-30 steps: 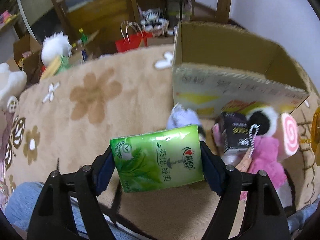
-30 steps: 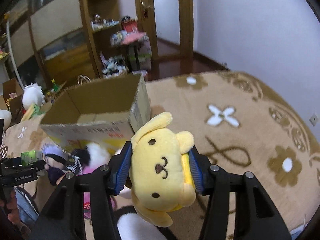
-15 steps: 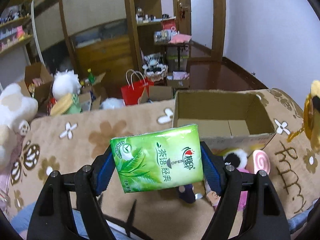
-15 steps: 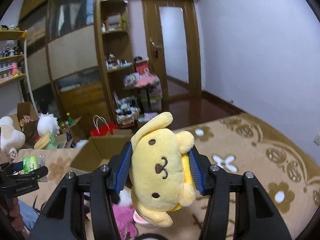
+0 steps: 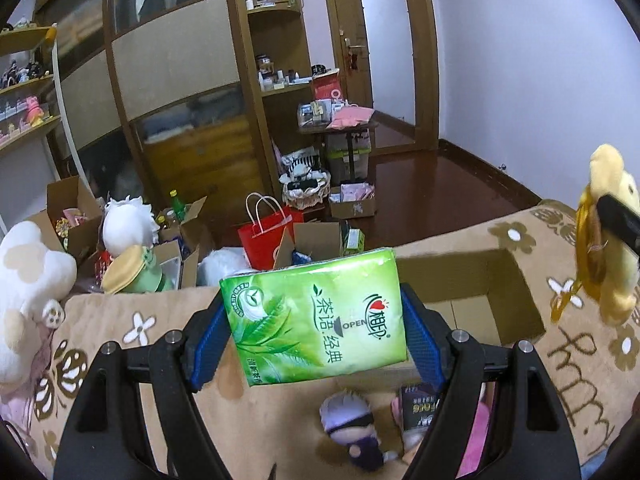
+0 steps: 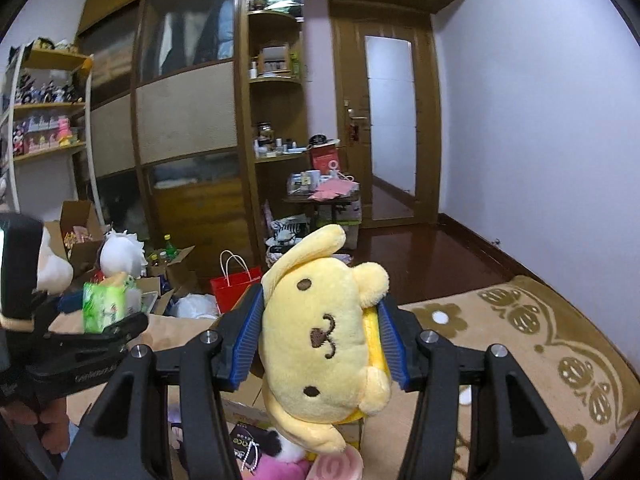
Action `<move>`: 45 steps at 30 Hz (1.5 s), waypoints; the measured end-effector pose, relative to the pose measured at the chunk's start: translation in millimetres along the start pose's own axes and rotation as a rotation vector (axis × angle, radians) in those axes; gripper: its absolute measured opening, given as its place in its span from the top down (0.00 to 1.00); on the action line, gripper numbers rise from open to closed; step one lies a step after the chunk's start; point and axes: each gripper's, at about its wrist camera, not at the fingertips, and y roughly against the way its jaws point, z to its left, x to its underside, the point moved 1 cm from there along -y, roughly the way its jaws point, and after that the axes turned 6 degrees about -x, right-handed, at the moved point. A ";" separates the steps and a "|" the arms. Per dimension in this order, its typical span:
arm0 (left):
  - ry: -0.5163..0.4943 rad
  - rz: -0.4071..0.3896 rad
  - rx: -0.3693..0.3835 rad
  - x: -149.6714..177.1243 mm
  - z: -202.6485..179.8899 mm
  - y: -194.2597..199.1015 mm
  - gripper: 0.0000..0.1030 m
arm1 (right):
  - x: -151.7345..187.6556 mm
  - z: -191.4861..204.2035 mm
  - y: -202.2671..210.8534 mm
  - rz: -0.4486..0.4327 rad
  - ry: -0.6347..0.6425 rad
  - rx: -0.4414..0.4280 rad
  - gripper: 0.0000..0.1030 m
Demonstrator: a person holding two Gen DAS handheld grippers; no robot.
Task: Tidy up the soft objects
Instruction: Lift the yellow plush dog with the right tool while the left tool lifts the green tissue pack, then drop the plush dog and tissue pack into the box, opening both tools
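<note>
My left gripper (image 5: pixel 316 328) is shut on a green tissue pack (image 5: pixel 316 316), held high over the brown flowered blanket (image 5: pixel 132 340). Behind the pack stands an open cardboard box (image 5: pixel 504 296), empty as far as I see. My right gripper (image 6: pixel 320 344) is shut on a yellow dog plush (image 6: pixel 324 340), its face toward the camera. That plush (image 5: pixel 608 240) shows at the right edge of the left wrist view, and the tissue pack (image 6: pixel 104 306) at the left of the right wrist view. Below lie a small purple-haired doll (image 5: pixel 352 424), a black pouch (image 5: pixel 418 404) and a pink plush (image 6: pixel 280 468).
Beyond the blanket's far edge the floor holds a red paper bag (image 5: pixel 268 232), open cartons (image 5: pixel 180 236), a white fluffy plush (image 5: pixel 126 224) and a big cream plush (image 5: pixel 28 288). A wooden wardrobe (image 5: pixel 180 80) and shelves stand behind; a door (image 6: pixel 390 128) is at the back right.
Both grippers have risen and tilted up with their loads still clamped. The box and the toys have dropped low in both views, and the room behind has come into sight.
</note>
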 end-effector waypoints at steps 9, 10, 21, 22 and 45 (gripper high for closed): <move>-0.028 -0.049 0.020 -22.7 -12.8 -25.4 0.24 | -8.6 -1.5 -41.7 0.024 -0.024 -0.054 0.44; -0.033 -0.053 0.023 -21.9 -15.3 -28.7 0.24 | -8.4 -3.5 -47.7 0.032 -0.038 -0.064 0.44; -0.075 0.049 0.105 11.8 -47.1 -74.2 0.24 | 34.6 -20.5 -95.3 0.150 -0.077 -0.057 0.43; -0.076 0.062 0.112 14.4 -50.2 -77.7 0.24 | 39.1 -23.9 -98.3 0.162 -0.088 -0.055 0.43; -0.052 0.179 0.131 28.6 -47.8 -109.5 0.10 | 60.0 -32.4 -102.3 0.248 -0.095 -0.065 0.14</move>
